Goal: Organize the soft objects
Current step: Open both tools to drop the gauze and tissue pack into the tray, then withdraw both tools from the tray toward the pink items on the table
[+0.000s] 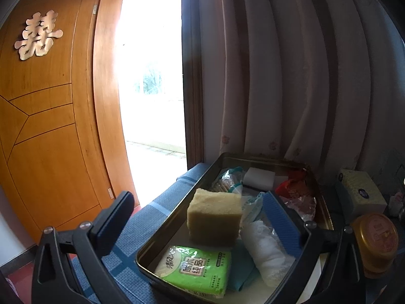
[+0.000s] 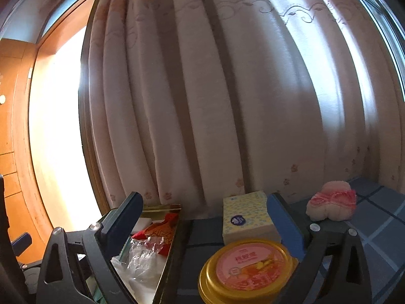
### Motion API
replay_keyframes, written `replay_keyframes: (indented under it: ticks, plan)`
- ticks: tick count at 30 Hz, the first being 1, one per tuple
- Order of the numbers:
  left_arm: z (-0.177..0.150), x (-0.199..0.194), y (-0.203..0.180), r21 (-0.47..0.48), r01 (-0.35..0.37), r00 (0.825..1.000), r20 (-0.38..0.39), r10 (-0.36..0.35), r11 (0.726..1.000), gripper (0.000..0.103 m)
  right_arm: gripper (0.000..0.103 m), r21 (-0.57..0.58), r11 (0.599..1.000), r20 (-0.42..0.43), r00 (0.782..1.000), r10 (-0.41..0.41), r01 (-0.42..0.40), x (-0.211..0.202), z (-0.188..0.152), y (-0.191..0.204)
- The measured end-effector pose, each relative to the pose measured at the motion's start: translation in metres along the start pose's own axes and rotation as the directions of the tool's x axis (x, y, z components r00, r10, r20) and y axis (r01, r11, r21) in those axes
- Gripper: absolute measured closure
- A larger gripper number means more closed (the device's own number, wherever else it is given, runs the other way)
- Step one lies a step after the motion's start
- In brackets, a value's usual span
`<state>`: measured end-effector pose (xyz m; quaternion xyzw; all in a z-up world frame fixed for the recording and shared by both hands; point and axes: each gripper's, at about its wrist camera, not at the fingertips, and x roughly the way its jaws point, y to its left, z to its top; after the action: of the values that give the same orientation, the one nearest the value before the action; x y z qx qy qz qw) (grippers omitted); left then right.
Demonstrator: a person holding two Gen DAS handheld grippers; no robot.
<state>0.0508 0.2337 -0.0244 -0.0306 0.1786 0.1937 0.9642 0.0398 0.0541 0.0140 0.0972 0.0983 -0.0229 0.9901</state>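
Left wrist: tin tray [image 1: 326, 217] holds sponge [image 1: 214, 215], tissue pack [image 1: 197, 269].

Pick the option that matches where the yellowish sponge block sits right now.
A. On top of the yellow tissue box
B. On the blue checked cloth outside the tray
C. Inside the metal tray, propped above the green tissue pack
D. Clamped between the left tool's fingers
C: in the left wrist view the sponge block stands inside the metal tray just behind the green tissue pack, with the left tool open and not pressing it.

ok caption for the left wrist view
Open left tongs over dark metal tray holding yellow-green sponge block and green tissue pack.
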Motion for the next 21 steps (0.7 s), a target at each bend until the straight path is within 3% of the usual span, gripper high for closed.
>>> replay_keyframes:
  ticks: [21]
  plan:
    - [-0.005, -0.025, -0.026, 0.009, 0.026, 1.0, 0.017, -0.026, 1.0, 0.0, 0.003, -0.013, 0.999, -0.022, 0.998, -0.052, 0.052, -0.012, 0.001, -0.019]
